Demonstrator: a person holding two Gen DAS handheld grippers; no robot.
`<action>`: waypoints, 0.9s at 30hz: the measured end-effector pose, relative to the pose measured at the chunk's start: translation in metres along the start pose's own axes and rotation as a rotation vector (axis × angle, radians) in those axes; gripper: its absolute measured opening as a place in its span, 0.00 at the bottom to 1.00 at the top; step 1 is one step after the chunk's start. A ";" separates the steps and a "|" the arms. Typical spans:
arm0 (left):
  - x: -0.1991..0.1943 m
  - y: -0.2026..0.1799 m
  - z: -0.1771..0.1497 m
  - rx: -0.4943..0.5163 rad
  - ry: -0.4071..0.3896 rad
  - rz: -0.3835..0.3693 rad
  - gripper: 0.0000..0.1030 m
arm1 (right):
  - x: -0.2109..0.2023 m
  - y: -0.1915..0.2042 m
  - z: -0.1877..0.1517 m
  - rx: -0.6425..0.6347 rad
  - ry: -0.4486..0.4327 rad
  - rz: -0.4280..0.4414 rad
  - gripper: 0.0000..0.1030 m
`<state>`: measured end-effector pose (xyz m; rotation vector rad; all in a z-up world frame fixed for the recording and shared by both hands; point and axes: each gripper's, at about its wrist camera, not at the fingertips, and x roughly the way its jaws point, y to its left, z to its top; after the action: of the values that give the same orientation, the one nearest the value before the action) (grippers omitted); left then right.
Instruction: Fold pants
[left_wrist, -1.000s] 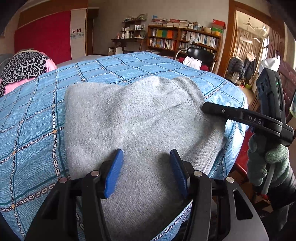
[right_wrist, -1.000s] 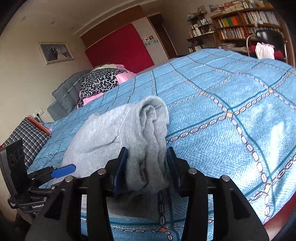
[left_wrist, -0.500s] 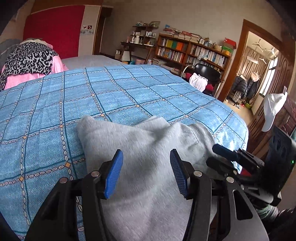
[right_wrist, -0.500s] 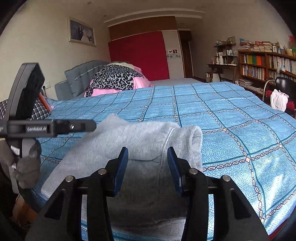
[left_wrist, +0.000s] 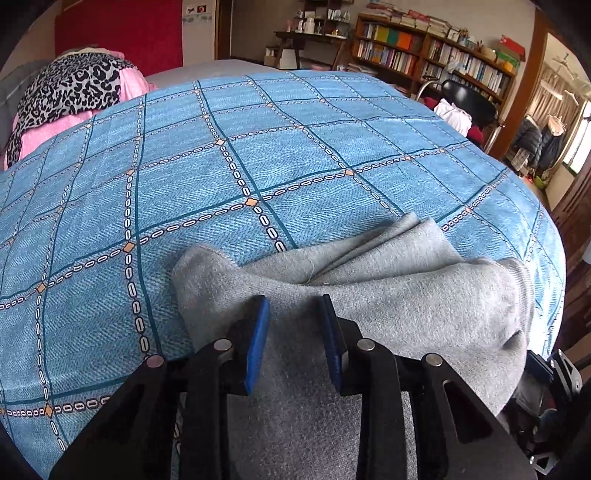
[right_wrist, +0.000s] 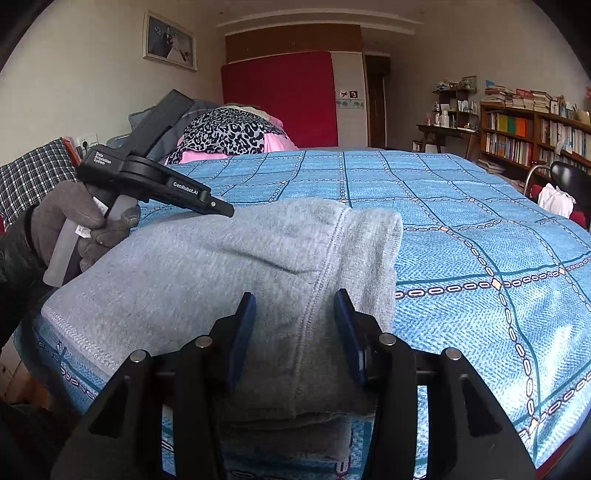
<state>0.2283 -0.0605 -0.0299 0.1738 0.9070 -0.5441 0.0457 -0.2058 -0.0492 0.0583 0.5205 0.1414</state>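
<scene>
Grey sweatpants (left_wrist: 406, 295) lie folded near the front edge of the blue checked bedspread (left_wrist: 221, 166). My left gripper (left_wrist: 293, 325) sits over their left end. Its jaws are closing, the blue pads pinch a bunch of grey fabric, and creases run out from the tips. In the right wrist view the pants (right_wrist: 221, 266) spread leftward, with a seam running toward me. My right gripper (right_wrist: 293, 325) is shut on the folded right end, and cloth fills the gap between its pads. A gloved hand (right_wrist: 74, 221) holds the left gripper (right_wrist: 221, 211) at the pants' far left.
Leopard-print and pink bedding (left_wrist: 74, 92) is piled at the head of the bed, beside a plaid pillow (right_wrist: 33, 173). Bookshelves (left_wrist: 424, 51) and a black chair (left_wrist: 469, 99) stand beyond the far side. The bedspread (right_wrist: 480, 240) stretches wide to the right. The bed's edge runs just below both grippers.
My left gripper slid left along the pants to their left end and its jaws narrowed on the fabric. My right gripper rolled level, and the bunch it held now lies flat on the bed.
</scene>
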 end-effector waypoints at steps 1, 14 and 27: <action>0.000 -0.001 -0.001 0.004 -0.011 0.010 0.28 | 0.001 0.001 -0.001 -0.003 -0.004 -0.004 0.45; -0.086 -0.005 -0.034 -0.025 -0.142 -0.086 0.47 | -0.007 -0.008 0.050 0.055 -0.017 0.019 0.45; -0.109 -0.059 -0.103 0.107 -0.103 -0.163 0.47 | 0.048 -0.020 0.060 0.058 0.102 -0.020 0.46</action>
<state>0.0721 -0.0328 -0.0022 0.1681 0.7958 -0.7470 0.1188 -0.2193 -0.0228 0.1030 0.6272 0.1096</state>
